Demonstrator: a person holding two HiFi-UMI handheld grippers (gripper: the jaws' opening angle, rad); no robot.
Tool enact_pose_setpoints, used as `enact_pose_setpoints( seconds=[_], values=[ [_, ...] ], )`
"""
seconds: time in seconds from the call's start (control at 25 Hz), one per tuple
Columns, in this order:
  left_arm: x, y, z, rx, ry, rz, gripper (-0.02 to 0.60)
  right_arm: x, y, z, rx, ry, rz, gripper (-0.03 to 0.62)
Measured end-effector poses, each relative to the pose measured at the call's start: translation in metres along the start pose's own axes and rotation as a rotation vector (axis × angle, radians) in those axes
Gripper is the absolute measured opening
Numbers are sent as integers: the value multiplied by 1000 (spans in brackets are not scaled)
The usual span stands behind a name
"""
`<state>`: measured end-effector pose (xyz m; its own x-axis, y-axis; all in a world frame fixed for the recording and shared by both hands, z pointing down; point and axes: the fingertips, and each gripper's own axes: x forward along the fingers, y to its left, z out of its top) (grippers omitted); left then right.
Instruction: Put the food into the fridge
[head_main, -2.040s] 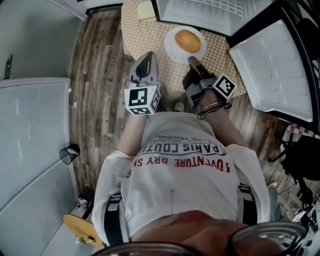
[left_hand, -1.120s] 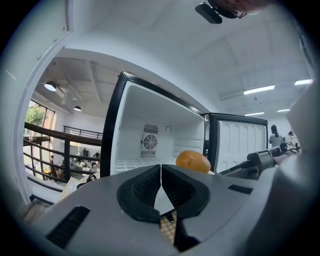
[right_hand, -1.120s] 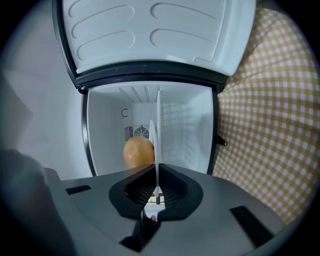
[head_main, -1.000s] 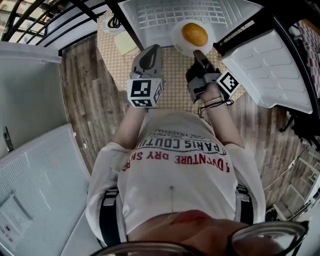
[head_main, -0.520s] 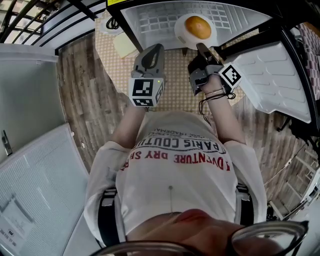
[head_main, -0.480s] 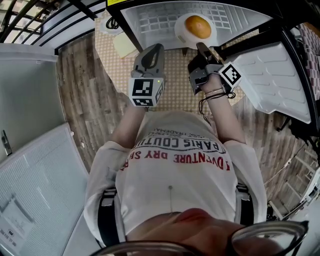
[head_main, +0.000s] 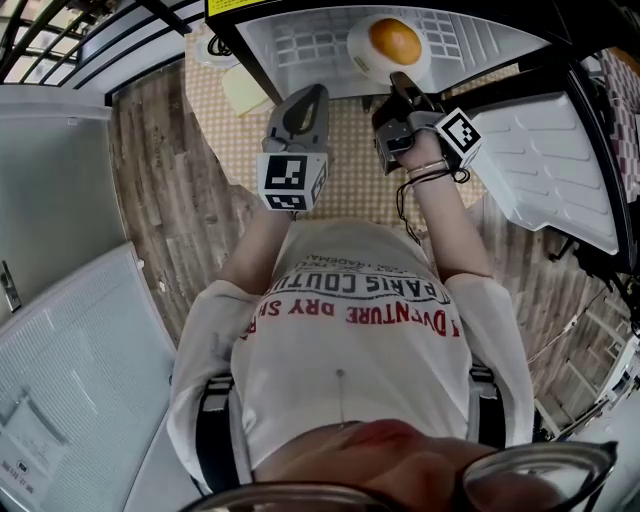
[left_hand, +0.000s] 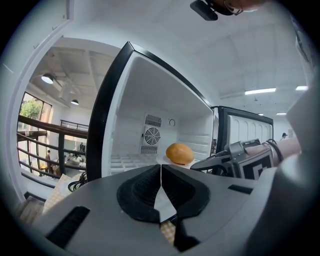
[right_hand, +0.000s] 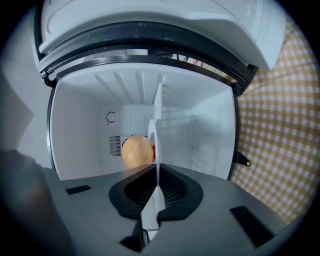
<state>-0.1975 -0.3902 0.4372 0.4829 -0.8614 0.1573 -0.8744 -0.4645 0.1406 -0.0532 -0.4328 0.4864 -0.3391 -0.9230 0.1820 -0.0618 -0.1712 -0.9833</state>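
A white plate (head_main: 372, 58) carries an orange bun (head_main: 395, 41). My right gripper (head_main: 398, 82) is shut on the plate's near rim and holds it at the mouth of the open white fridge (head_main: 300, 40). In the right gripper view the plate (right_hand: 155, 150) stands edge-on between the jaws, the bun (right_hand: 137, 152) to its left, the fridge's inside (right_hand: 195, 135) behind. My left gripper (head_main: 304, 103) hangs beside it, shut and empty. In the left gripper view the bun (left_hand: 179, 153) lies ahead over the fridge shelf (left_hand: 127, 161), with the right gripper (left_hand: 220, 162) at the right.
The fridge door (head_main: 545, 140) swings open to the right. A checkered mat (head_main: 350, 170) covers the floor in front, with wood planks (head_main: 170, 200) to the left. A yellow pad (head_main: 243, 92) lies by the fridge's left corner. A white panel (head_main: 70, 370) stands at lower left.
The right gripper has carried the plate with the bun forward, from over the checkered mat to over the fridge's opening. The left gripper has moved along beside it, still shut.
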Motion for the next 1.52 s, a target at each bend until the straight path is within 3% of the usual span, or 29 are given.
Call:
enact_pose_setpoints(
  seconds=[0.76, 1.08, 1.16, 1.28, 1.52],
  values=[
    [14, 11, -7, -11, 15, 45, 28, 38, 8, 10, 37, -10, -12, 34],
    [16, 4, -10, -13, 22, 40, 28, 38, 11, 10, -20, -2, -11, 37],
    [15, 3, -10, -11, 21, 40, 28, 38, 14, 10, -40, 1, 5, 61],
    [12, 4, -10, -8, 19, 46, 28, 36, 20, 13, -102, -10, 15, 152],
    [4, 10, -3, 4, 1, 73, 28, 24, 28, 17, -151, -26, 30, 192]
  ],
)
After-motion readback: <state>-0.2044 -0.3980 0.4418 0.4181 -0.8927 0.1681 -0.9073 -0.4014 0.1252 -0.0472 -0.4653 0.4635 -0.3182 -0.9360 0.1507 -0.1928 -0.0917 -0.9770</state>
